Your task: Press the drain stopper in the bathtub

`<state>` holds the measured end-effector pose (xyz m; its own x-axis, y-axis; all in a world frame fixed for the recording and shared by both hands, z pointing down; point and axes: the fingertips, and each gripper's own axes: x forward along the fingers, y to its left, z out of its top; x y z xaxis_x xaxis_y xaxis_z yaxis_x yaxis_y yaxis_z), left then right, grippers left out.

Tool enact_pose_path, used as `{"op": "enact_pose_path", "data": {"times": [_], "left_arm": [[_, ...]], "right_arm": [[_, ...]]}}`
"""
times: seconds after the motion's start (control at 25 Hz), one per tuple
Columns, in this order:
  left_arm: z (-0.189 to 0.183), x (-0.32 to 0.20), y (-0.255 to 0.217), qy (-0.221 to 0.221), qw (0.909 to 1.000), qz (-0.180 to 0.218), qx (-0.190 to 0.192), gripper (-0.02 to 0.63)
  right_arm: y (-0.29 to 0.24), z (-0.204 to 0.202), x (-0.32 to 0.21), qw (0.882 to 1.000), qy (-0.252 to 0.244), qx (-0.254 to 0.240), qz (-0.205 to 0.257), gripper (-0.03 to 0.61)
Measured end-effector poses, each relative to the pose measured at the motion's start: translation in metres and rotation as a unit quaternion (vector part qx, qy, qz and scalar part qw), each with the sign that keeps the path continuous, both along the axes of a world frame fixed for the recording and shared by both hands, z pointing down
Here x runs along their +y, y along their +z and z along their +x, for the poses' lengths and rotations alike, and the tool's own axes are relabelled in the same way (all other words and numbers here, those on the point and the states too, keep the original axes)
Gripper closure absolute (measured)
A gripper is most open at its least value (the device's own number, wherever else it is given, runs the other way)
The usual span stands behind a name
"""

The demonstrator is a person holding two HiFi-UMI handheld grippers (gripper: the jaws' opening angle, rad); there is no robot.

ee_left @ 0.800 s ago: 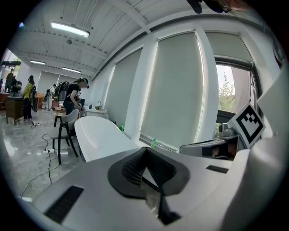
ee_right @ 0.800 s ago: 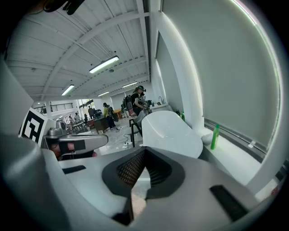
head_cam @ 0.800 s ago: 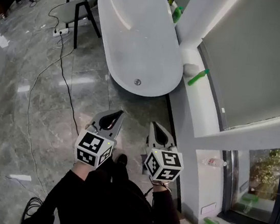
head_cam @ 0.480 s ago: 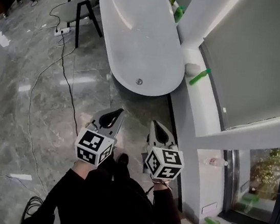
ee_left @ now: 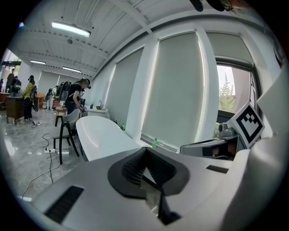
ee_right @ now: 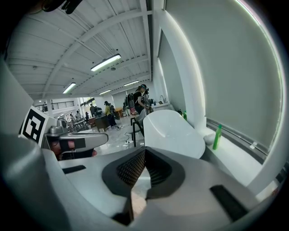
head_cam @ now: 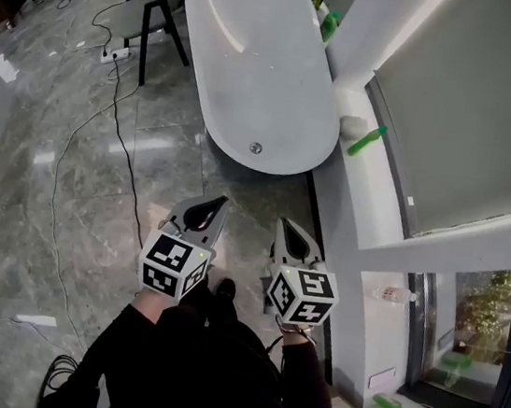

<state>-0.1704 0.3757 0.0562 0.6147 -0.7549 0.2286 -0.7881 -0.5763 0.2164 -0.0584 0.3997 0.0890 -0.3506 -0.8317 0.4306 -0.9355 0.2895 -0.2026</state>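
Note:
The white oval bathtub [head_cam: 256, 66] stands on the grey floor ahead of me, with the small round metal drain stopper [head_cam: 256, 148] at its near end. Both grippers hang low in the head view, well short of the tub. My left gripper [head_cam: 212, 205] is shut with nothing in it, and my right gripper [head_cam: 287, 229] is shut and empty too. In the left gripper view the left gripper [ee_left: 145, 155] points toward the bathtub [ee_left: 101, 137]. The right gripper [ee_right: 143, 154] faces the bathtub [ee_right: 174, 131] in its own view. The stopper does not show in either gripper view.
A white window ledge [head_cam: 369, 200] runs along the tub's right side and carries a green bottle [head_cam: 363, 140]. A second green bottle [head_cam: 329, 25] stands by the far end. A black-legged chair [head_cam: 156, 5], a power strip [head_cam: 114, 54] and a black cable [head_cam: 117, 146] are left of the tub.
The bathtub and drain stopper have drifted slightly down and right in the head view. Both grippers stay shut and sit a little lower.

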Motion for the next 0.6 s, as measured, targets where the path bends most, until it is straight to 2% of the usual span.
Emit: {"op": "enact_pose_path", "data": {"times": [0.44,0.6], "left_arm": [[-0.017,-0.006,-0.003,0.024,0.9997,0.006,0.000,0.607],[-0.030,-0.012,-0.001,0.013,0.9999,0.000,0.006,0.607]], "right_arm": [[-0.001,-0.002,-0.010,0.999,0.035,-0.006,0.008,0.577],[-0.003,-0.003,-0.013,0.999,0.043,-0.011,0.006,0.577]]}}
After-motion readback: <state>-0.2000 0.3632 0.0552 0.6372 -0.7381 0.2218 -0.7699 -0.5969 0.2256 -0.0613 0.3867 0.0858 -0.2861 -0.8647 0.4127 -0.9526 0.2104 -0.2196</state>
